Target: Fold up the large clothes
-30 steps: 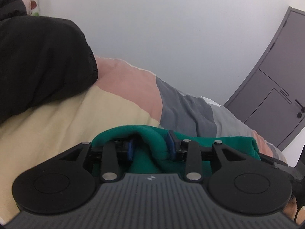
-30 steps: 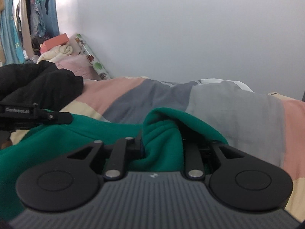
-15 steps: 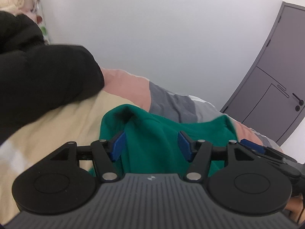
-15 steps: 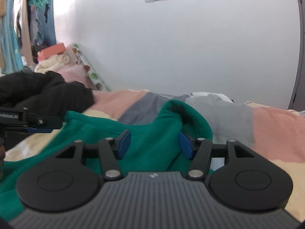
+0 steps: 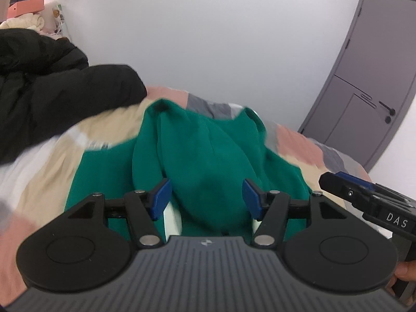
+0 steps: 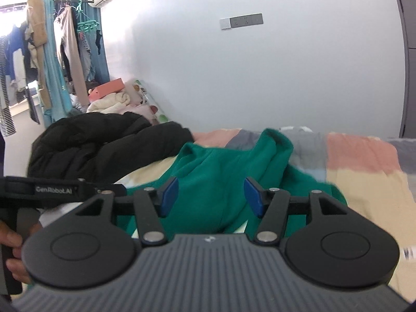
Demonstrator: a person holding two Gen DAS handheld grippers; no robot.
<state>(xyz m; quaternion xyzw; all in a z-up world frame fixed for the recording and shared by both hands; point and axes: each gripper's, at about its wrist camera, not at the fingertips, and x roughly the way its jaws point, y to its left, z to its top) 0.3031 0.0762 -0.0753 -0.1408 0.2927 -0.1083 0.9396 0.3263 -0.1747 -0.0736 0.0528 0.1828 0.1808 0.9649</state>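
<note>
Left wrist view: we are holding the left claw and right claw released; the sweater is lying half-folded on the bed at twelve o'clock, with more folds remaining.

Behind your work area there's a puffy black jacket slumped on the patchwork bedspread in pink, grey and cream blocks. You've also got a grey panelled door off to the right, a grey wall socket strip, and clothes hanging on a rail at far left.
</note>
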